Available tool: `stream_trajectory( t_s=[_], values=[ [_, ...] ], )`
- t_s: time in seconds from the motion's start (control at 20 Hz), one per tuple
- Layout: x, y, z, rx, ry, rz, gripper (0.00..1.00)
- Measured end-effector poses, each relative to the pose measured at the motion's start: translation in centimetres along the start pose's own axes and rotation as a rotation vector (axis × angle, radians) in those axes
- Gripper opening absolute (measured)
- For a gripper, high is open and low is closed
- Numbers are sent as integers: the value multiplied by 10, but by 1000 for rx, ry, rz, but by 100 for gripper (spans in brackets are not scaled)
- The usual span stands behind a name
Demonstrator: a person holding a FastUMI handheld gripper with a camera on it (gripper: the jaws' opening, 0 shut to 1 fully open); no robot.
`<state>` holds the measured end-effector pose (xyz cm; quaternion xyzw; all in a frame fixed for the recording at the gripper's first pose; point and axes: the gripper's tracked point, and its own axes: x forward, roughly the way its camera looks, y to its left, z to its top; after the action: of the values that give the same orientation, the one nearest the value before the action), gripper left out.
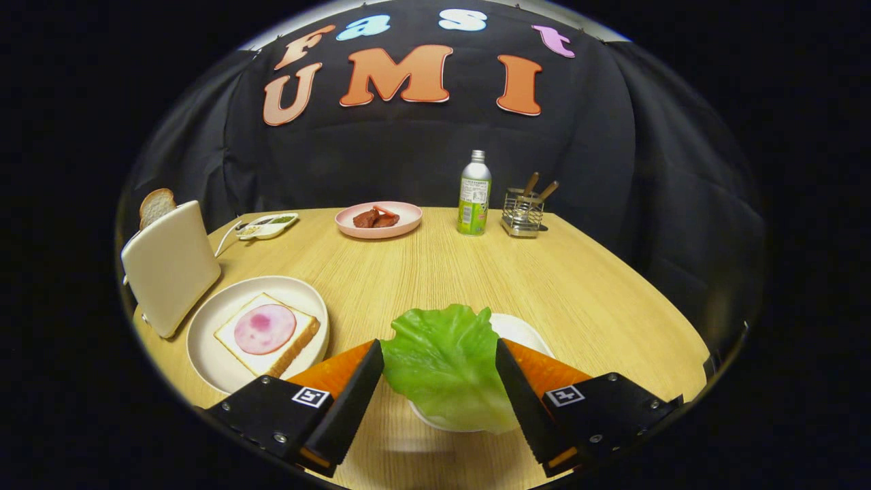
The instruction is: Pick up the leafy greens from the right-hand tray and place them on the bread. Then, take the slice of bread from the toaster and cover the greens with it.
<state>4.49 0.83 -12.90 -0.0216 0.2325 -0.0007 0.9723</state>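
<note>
Right now the gripper (439,367) has its fingers wide apart on both sides of the leafy greens (446,364) on the near right tray (520,331), with the bread (267,334) off to the left.

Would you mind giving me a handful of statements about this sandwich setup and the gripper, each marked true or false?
1. The lettuce leaf lies between the fingers of the gripper. True.
2. A slice of bread sticks up out of the toaster. True.
3. The lettuce already covers the bread on the plate. False: that bread carries only a round slice of ham.
4. The pink plate at the far side is bare. False: reddish pieces of food lie on it.
5. A bottle stands beside a wire utensil holder. True.
</note>
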Motion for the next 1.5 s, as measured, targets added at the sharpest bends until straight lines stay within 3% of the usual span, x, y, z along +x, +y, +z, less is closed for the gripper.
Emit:
stream_trajectory(
  t_s=[0.2,0.7,0.9,1.2,1.5],
  values=[
    [6,-2,-9,40,47,5,98],
    [9,5,-20,170,126,61,78],
    [9,17,-18,223,139,101,56],
    [10,11,-7,184,94,51,6],
    [-3,6,15,105,26,20,1]
  ],
)
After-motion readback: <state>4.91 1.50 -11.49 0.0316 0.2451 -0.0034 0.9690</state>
